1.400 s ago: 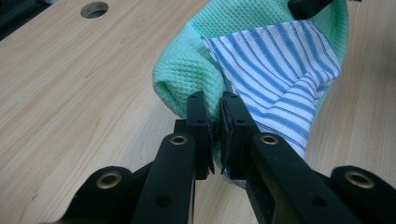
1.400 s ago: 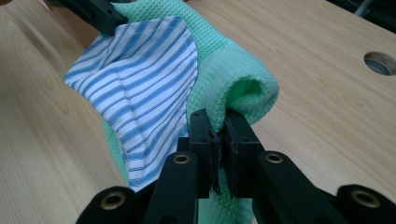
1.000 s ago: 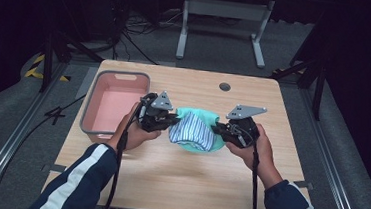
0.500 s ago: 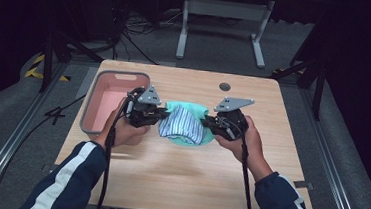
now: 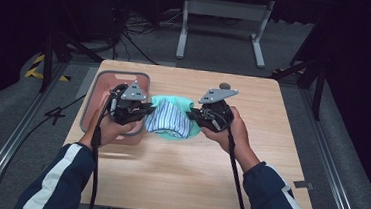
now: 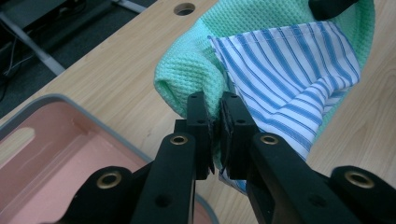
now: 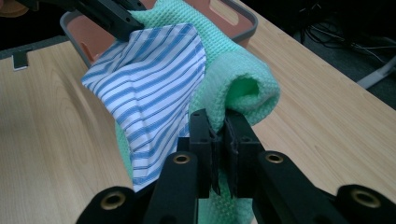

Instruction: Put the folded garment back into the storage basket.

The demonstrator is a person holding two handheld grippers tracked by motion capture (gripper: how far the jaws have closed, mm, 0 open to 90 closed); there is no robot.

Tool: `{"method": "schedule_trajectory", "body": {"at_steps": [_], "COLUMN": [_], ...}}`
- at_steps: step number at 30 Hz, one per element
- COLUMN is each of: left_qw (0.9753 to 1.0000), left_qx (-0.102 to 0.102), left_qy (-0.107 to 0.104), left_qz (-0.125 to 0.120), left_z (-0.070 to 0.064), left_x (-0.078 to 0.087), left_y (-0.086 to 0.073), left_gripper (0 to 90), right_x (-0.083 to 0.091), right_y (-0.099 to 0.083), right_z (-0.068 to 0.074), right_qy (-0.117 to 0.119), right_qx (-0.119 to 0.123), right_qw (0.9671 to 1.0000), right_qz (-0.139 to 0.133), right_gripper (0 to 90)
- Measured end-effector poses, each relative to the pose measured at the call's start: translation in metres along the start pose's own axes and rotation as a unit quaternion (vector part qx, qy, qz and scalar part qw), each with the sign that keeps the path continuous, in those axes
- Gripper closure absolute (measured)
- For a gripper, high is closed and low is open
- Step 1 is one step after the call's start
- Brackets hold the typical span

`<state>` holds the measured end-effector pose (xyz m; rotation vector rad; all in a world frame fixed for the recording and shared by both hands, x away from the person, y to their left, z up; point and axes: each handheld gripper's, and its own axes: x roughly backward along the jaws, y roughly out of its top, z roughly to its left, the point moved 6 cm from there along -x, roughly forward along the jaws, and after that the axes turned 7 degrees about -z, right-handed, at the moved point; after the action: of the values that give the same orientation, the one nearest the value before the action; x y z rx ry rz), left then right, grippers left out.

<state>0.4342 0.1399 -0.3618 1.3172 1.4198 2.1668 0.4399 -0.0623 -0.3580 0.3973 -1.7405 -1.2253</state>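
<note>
The pink bin (image 5: 97, 102) with a grey rim sits at the table's (image 5: 269, 156) left side; what shows of its floor is bare. Just beside it, the left gripper (image 5: 145, 112) is clamped on one end of a green cloth (image 5: 173, 102) and a striped cloth (image 5: 168, 119) bundled together. The right gripper (image 5: 192, 116) pinches the other end, so the bundle hangs between them over the table, close to the bin's right rim. In the left gripper view the jaws nip the green fold (image 6: 187, 70).
</note>
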Motion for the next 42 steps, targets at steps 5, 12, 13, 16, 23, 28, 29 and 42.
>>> {"method": "schedule_trajectory", "body": {"at_steps": [5,12,13,16,23,28,29,42], "left_qw": [0.9997,0.9987,0.9984,0.998,0.9966,0.9959,0.9956,0.9927], "left_qx": [0.018,0.033,0.035,0.035,0.041,0.046,0.045,0.058], "left_qy": [0.018,0.04,0.043,0.053,0.071,0.077,0.082,0.105], "left_qz": [-0.004,-0.004,-0.004,0.001,0.007,0.007,0.007,0.014], "left_z": [0.01,0.023,0.025,0.031,0.044,0.049,0.052,0.07], "left_x": [0.014,0.03,0.033,0.04,0.054,0.06,0.062,0.074], "left_y": [-0.007,-0.016,-0.017,-0.02,-0.027,-0.03,-0.032,-0.045], "left_gripper": [83.6,83.5,83.6,83.5,83.6,83.6,83.6,83.5], "right_x": [-0.011,-0.027,-0.03,-0.038,-0.054,-0.063,-0.065,-0.093], "right_y": [0.008,0.02,0.022,0.027,0.041,0.049,0.05,0.063], "right_z": [0.004,0.012,0.013,0.017,0.027,0.033,0.034,0.049], "right_qy": [0.01,0.021,0.023,0.029,0.04,0.045,0.046,0.059], "right_qx": [0.007,0.014,0.016,0.019,0.027,0.032,0.033,0.035], "right_qw": [0.9999,0.9996,0.9995,0.9993,0.9987,0.9983,0.9983,0.9975], "right_qz": [-0.005,-0.011,-0.012,-0.012,-0.015,-0.016,-0.017,-0.015], "right_gripper": [82.8,82.8,82.7,82.7,82.8,82.8,82.8,82.8]}}
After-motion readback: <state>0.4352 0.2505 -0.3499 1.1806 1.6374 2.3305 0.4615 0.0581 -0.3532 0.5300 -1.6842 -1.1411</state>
